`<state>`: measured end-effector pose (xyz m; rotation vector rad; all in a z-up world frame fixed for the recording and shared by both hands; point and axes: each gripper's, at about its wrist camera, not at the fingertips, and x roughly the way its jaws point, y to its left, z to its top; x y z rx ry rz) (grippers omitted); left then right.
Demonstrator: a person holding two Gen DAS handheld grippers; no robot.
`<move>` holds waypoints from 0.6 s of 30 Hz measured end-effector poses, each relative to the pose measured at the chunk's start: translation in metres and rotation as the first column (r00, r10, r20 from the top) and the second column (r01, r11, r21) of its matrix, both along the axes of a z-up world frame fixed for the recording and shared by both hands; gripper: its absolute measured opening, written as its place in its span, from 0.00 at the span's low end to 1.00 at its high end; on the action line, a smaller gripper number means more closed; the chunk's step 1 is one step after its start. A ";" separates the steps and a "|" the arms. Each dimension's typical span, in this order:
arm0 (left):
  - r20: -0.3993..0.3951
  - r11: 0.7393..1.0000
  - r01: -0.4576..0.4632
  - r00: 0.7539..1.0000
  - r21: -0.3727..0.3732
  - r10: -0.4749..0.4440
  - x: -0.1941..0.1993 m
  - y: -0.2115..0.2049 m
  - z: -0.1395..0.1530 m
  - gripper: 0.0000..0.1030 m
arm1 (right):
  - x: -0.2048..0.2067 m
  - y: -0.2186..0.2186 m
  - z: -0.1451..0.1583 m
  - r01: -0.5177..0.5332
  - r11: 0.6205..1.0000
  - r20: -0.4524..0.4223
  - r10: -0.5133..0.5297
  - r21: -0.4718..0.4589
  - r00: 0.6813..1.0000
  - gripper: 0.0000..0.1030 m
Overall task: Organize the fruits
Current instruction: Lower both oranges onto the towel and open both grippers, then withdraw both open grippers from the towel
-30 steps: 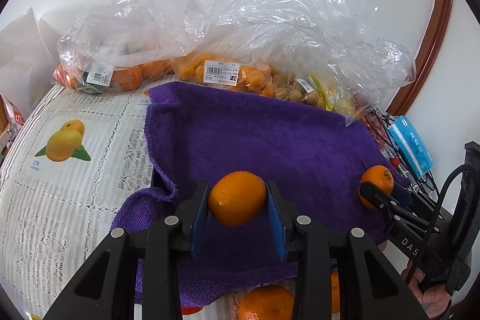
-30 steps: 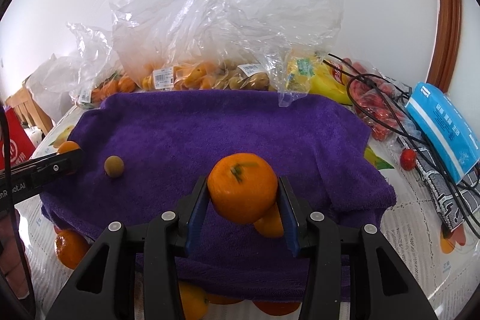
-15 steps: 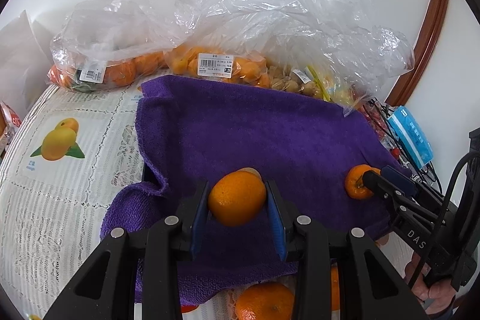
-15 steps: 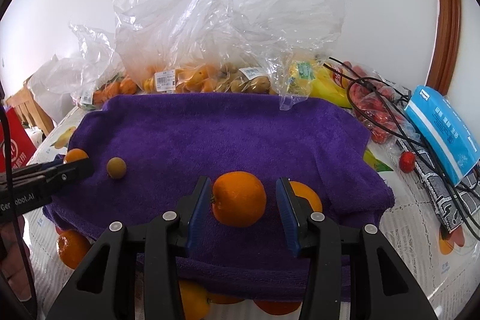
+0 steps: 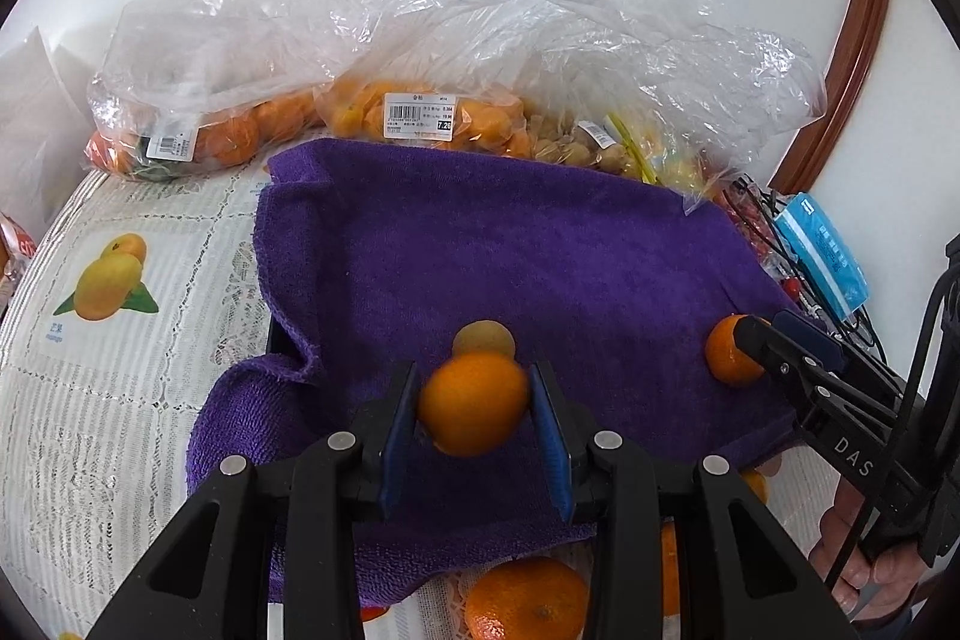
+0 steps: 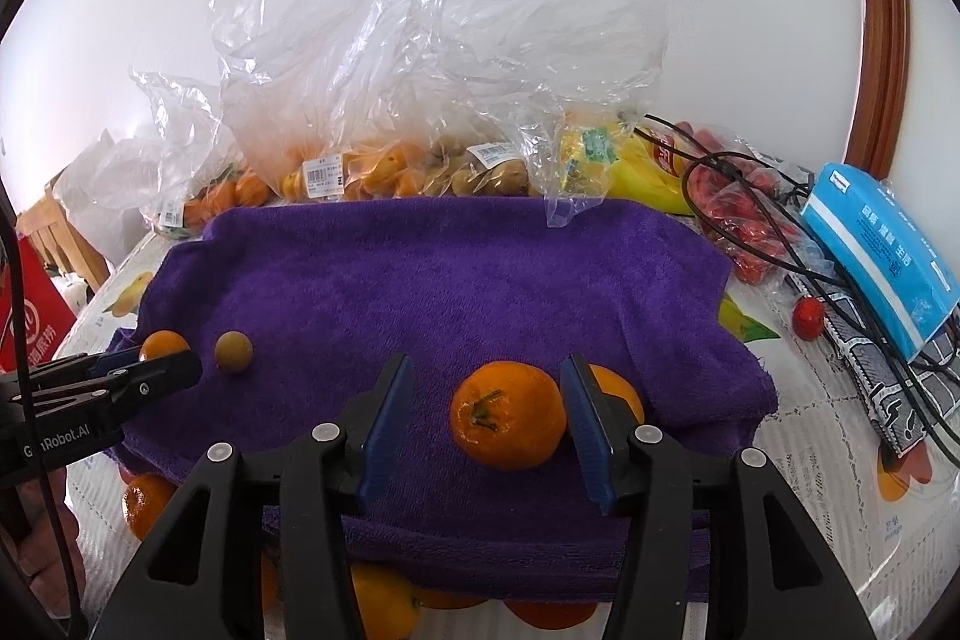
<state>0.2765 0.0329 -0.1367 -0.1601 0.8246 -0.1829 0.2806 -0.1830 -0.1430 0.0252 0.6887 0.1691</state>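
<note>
Left fingers [image 5: 474,403] clamped mandarin [image 5: 473,403] low over purple towel [image 5: 480,250], just short of small brown fruit [image 5: 483,337], to set it beside. Right fingers [image 6: 489,418] opening, second mandarin [image 6: 508,415] resting on towel between them, touching only right pad, beside another orange [image 6: 618,391], grouped.

The left tongs [image 5: 473,403] clamp an orange [image 5: 473,403]. The right tongs [image 6: 489,421] are opening, pads clear of their orange [image 6: 507,415].
</note>
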 end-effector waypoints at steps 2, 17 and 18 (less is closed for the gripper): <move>0.014 1.000 0.003 1.000 0.001 -0.003 -0.002 0.000 0.003 0.46 | 0.000 0.000 0.000 0.001 1.000 -0.001 -0.001 -0.001 1.000 0.50; 0.046 0.999 -0.027 0.999 -0.030 0.029 -0.006 0.008 0.011 0.54 | -0.011 -0.002 0.010 -0.006 0.999 0.029 0.005 0.042 1.000 0.63; 0.046 0.999 -0.030 0.998 -0.027 0.032 -0.006 0.008 0.011 0.54 | -0.013 -0.002 0.012 -0.009 0.999 0.036 0.007 0.047 0.999 0.64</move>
